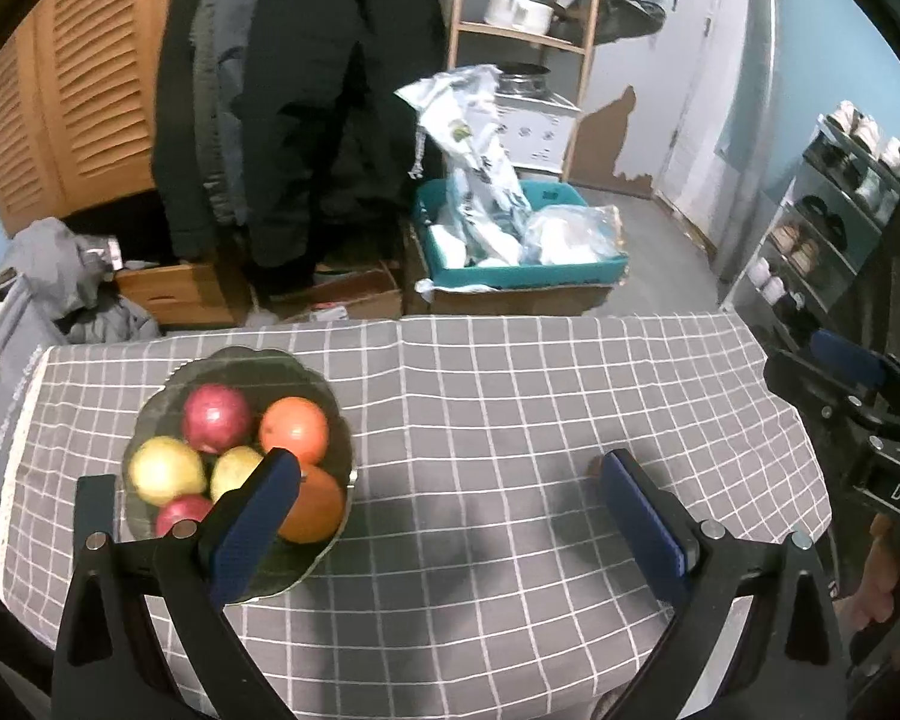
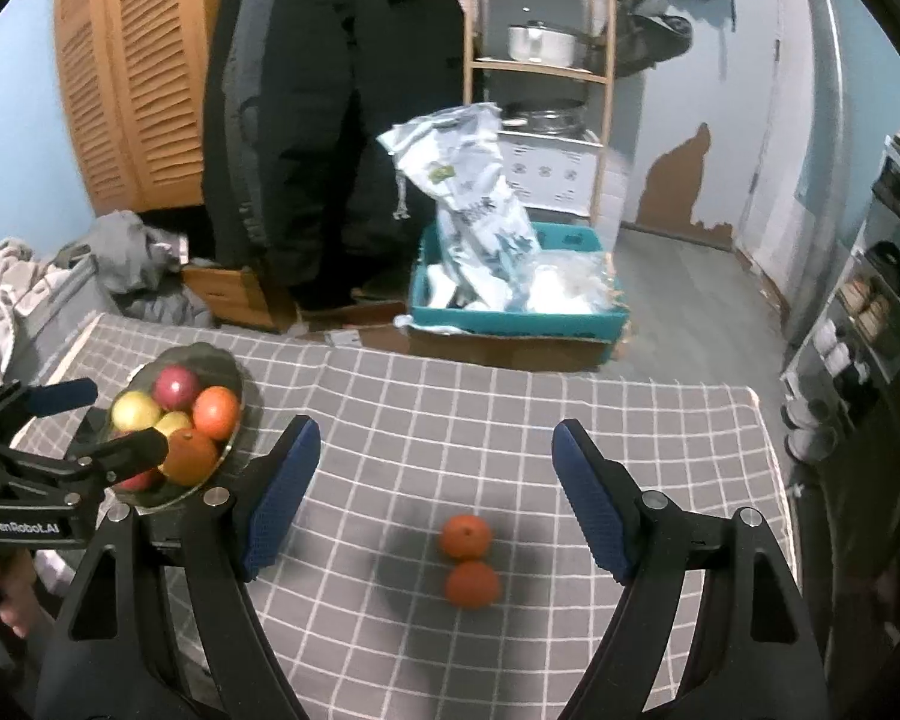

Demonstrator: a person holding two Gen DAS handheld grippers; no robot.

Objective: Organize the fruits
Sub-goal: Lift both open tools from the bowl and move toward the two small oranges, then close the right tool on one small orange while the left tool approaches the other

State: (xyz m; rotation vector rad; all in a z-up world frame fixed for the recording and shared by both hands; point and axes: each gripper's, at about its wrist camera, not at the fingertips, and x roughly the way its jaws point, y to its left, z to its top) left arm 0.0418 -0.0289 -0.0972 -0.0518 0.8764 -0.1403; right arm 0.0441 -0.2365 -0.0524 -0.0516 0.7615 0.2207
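A dark glass plate (image 1: 234,363) (image 2: 222,360) on the grey checked tablecloth holds red apples (image 1: 216,417), yellow apples (image 1: 165,471) and oranges (image 1: 294,429). My left gripper (image 1: 450,474) stands open just right of the plate, nothing between its blue pads; its left finger (image 1: 258,516) overlaps the plate's near side. In the right wrist view two small oranges (image 2: 465,537) (image 2: 473,584) lie touching on the cloth, between and below the tips of my open right gripper (image 2: 435,447). The left gripper (image 2: 69,432) shows at that view's left edge, over the plate.
The table's far edge (image 1: 510,321) drops to a floor with a teal crate (image 1: 510,276) of plastic bags, cardboard boxes, hanging dark coats and a wooden shelf. A shoe rack (image 1: 822,228) stands at right. Piled clothes (image 1: 48,288) lie at left. A hand (image 2: 0,594) grips the left tool.
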